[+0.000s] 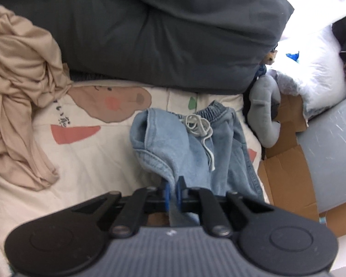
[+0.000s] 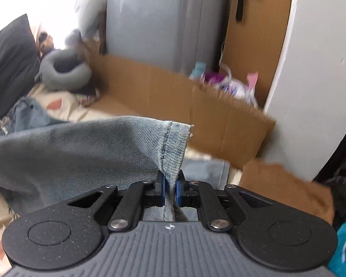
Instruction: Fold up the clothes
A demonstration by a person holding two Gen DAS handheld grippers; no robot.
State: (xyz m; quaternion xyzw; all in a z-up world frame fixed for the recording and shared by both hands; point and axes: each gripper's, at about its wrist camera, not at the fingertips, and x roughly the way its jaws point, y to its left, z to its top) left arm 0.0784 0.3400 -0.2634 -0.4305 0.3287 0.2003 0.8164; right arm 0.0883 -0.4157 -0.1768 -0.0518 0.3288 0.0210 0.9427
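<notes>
bed [image 1: 85, 161] w/ cartoon sheet: jeans [image 1: 196, 143], beige garment [image 1: 18, 97], dark pillow [image 1: 161, 30] on it.

Light-blue denim trousers [image 1: 196, 143], white drawstring [image 1: 199, 127], crumpled on bedsheet, hem lifted

Two close wrist views, angled down over the bed [image 1: 85, 161] — shared: jeans [image 1: 196, 147], cardboard [image 2: 163, 92].

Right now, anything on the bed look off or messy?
Yes. The jeans lie bunched, their drawstring tangled at the waistband, though both claws grip them. A beige garment sits crumpled in a heap at the left on the sheet. Nothing looks damaged or spilled.
</notes>
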